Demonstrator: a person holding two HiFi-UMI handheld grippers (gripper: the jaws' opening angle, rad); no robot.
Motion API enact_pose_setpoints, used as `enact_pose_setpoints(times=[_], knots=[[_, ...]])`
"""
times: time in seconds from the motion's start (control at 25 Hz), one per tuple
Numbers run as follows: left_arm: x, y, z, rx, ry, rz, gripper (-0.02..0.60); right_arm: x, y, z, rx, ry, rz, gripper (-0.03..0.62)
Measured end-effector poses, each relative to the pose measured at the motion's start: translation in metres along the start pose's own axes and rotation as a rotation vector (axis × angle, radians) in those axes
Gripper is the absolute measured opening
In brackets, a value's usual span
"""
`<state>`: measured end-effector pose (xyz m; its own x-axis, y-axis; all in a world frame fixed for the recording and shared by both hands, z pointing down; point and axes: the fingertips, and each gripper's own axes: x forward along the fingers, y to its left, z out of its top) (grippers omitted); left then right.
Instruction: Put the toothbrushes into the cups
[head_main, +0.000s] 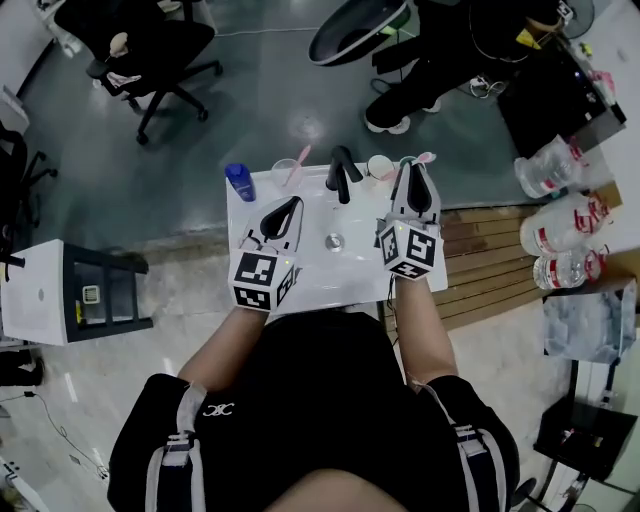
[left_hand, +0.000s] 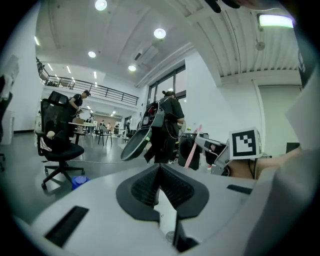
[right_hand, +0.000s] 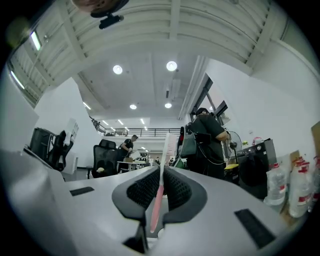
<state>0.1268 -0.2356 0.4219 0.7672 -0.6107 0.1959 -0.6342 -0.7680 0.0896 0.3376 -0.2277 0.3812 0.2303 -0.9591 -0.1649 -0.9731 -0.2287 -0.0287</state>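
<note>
A white washbasin (head_main: 300, 275) with a black tap (head_main: 343, 172) lies below me. Behind it, a clear cup (head_main: 286, 171) holds a pink toothbrush (head_main: 297, 164), which also shows in the left gripper view as the pink toothbrush (left_hand: 191, 150). A second cup (head_main: 380, 167) stands right of the tap. My right gripper (head_main: 415, 166) hovers beside that cup, shut on another pink toothbrush (right_hand: 158, 196) that points up past the jaw tips. My left gripper (head_main: 294, 202) is over the basin's left part, shut and empty, with its tips meeting (left_hand: 159, 167).
A blue-capped bottle (head_main: 239, 182) stands at the basin's back left corner. Water bottles (head_main: 560, 215) and wooden boards (head_main: 490, 260) lie to the right. A white cabinet (head_main: 50, 295) is at the left and an office chair (head_main: 150, 50) behind. A person (head_main: 430, 50) stands beyond the basin.
</note>
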Motion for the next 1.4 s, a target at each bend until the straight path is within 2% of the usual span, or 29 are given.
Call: enact_pose_setpoints(times=[0.36,0.68,0.88,1.16,1.4], knots=[[0.012,0.007,-0.004,-0.001,0.024,0.075,0.014,0.048,-0.024,-0.056,-0.021,0.08,-0.075,0.038],[0.01,0.021,-0.007,0.007,0.044,0.129,0.014,0.07,-0.018,-0.113,-0.091,0.19,-0.081,0.038],[0.009,0.028,-0.007,0.005,0.049,0.144,0.014,0.073,-0.016,-0.139,-0.109,0.258,-0.082,0.038],[0.012,0.021,-0.009,0.013,0.059,0.127,0.014,0.067,-0.019,-0.17,-0.107,0.389,-0.097,0.04],[0.008,0.019,-0.01,0.017,0.056,0.129,0.014,0.063,-0.022,-0.185,-0.092,0.428,-0.094,0.041]])
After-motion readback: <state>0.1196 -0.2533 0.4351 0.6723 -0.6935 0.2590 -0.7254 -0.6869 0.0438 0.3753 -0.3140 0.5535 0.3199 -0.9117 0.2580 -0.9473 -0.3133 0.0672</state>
